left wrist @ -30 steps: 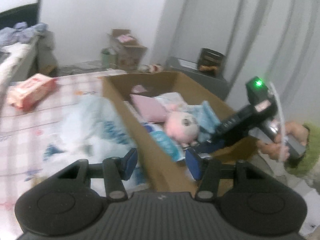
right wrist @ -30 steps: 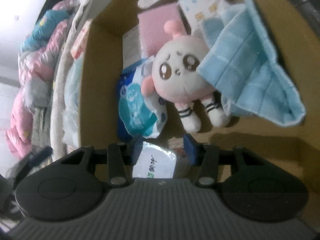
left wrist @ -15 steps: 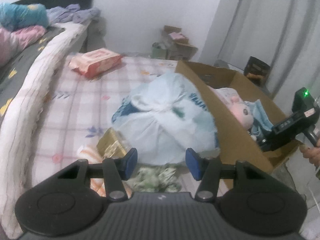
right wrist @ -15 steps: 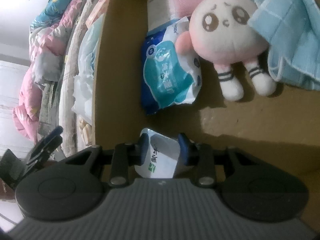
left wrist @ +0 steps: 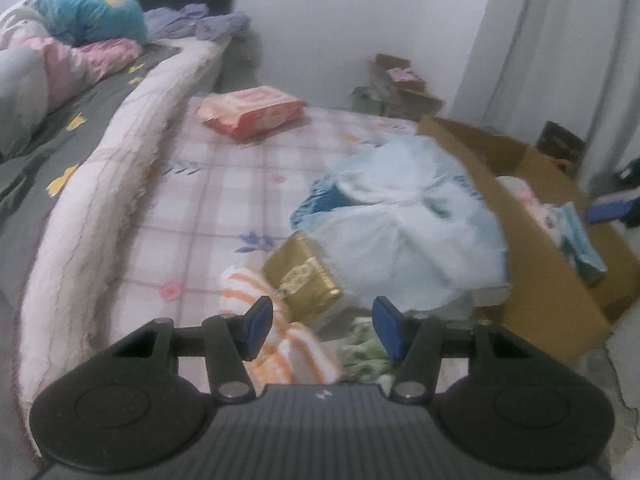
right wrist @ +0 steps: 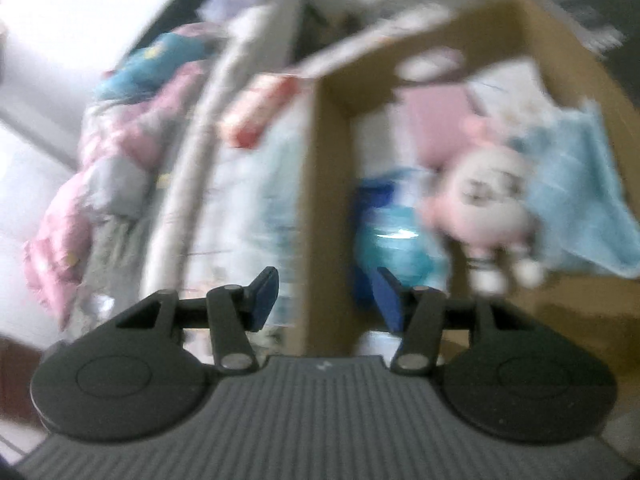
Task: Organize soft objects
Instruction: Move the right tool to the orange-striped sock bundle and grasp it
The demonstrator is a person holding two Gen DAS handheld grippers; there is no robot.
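Both wrist views look down, sharing the cardboard box (left wrist: 532,264), seemingly.

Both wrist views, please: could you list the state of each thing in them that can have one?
Left tool: open, empty, above the striped cloth.
Right tool: jaws just opened, nothing between them.
Cardboard box: open-topped, partly filled.
Plush doll: lying in the box.
Blue towel: crumpled beside the doll.
White plastic bag: outside, against the box wall.
Pink wipes pack: flat on the bed.

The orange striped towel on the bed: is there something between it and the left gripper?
Nothing visible blocks it. The orange striped towel lies just beyond the open left gripper, close to its left finger. A gold box sits against the towel's far side, not in between.
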